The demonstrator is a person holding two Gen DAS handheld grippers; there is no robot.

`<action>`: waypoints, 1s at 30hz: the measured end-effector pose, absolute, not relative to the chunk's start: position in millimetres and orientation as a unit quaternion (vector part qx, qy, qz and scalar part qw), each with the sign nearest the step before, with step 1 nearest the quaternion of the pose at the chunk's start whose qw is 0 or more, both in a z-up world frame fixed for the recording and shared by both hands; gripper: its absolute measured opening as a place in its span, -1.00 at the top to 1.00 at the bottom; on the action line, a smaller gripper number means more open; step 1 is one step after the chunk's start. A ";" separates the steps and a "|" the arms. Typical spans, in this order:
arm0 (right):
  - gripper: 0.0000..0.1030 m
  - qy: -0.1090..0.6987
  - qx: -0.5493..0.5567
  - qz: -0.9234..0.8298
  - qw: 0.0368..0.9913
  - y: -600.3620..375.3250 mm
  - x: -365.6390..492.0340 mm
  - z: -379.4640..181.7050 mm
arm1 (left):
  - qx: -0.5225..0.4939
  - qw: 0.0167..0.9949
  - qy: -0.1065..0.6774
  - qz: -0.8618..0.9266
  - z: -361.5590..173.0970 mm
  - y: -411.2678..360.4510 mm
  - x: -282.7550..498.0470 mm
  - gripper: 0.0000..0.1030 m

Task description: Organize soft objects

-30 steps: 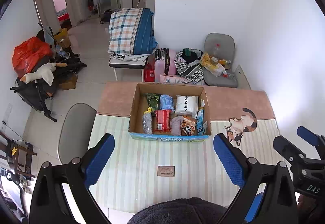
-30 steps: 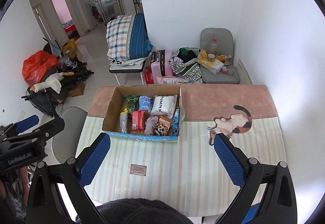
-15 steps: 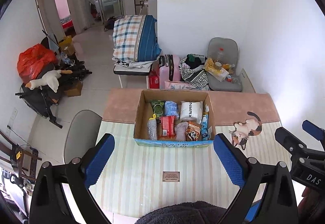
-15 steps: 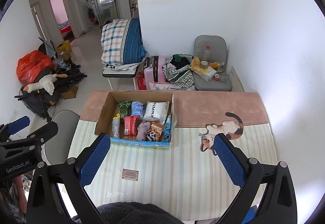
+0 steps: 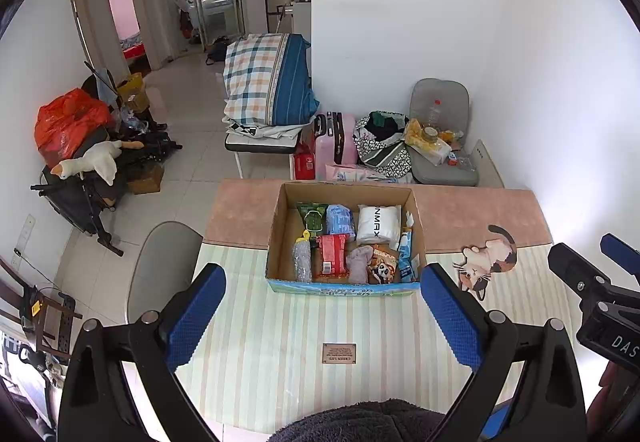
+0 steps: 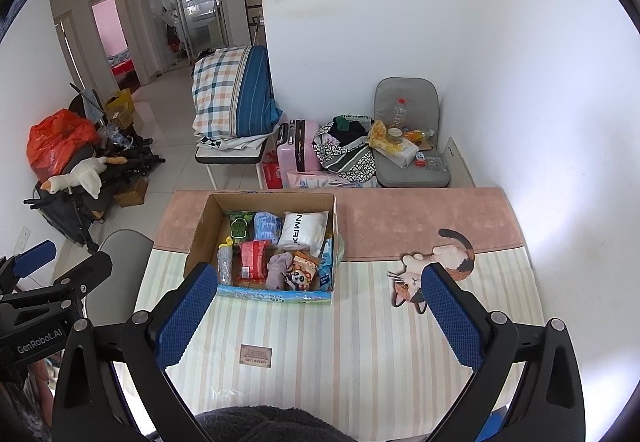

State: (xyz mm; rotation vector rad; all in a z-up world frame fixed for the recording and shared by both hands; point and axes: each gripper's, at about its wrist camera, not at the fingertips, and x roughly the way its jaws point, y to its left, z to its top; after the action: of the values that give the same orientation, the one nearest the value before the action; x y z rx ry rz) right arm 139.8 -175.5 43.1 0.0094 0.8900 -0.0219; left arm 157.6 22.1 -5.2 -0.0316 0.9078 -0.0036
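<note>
The soft objects sat packed in the cardboard box (image 5: 344,242) at twelve o'clock on the surface (image 5: 304,326) in your left wrist view. Your left tool (image 5: 322,314) hung wide and empty, well short of the box. The white packet (image 5: 378,224) at the box's one o'clock and the grey cloth (image 5: 358,264) near its front wall looked light and yielding; you would likely pinch each across its bunched middle, since slick wrappers could slip at an edge. The red packet (image 5: 331,256) lay just beside the cloth and might drag along with it. The right tool's body showed at three o'clock.

In your right wrist view, the box (image 6: 264,246) lay toward eleven o'clock. Your right tool (image 6: 314,312) was spread wide, holding nothing. The cat-shaped mat (image 6: 436,266) lay flat at one o'clock, partly behind one finger, and a small label (image 6: 256,355) lay on the near stripes. The box's near wall stood between you and the contents, so you would probably have to come in from above.
</note>
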 end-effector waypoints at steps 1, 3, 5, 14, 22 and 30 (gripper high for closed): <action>-1.00 0.430 0.006 -0.011 0.903 -174.9 140.2 43.7 | -0.014 0.899 0.438 -0.001 -4.5 22.2 157.9 -0.94; -1.00 0.431 0.004 -0.011 0.902 -174.2 140.8 43.5 | -0.012 0.900 0.437 -0.001 -4.0 22.3 158.4 -0.94; -1.00 0.431 0.004 -0.011 0.902 -174.4 140.8 44.4 | -0.011 0.900 0.436 -0.001 -3.9 22.7 160.2 -0.94; -1.00 0.429 0.001 -0.015 0.903 -172.5 142.7 45.7 | -0.012 0.901 0.434 -0.001 -2.3 21.6 161.7 -0.94; -1.00 0.429 0.002 -0.017 0.903 -172.7 143.8 46.8 | -0.013 0.900 0.435 -0.001 -2.1 20.8 162.5 -0.94; -1.00 0.436 -0.003 -0.012 0.900 -171.3 150.0 43.5 | -0.015 0.896 0.444 -0.004 -7.1 17.1 170.3 -0.94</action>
State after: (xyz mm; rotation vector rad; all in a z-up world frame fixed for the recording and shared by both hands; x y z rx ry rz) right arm 150.0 -171.3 43.5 -0.0059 0.9015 -0.0259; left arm 170.3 17.1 -7.1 -0.0315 0.9199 -0.0085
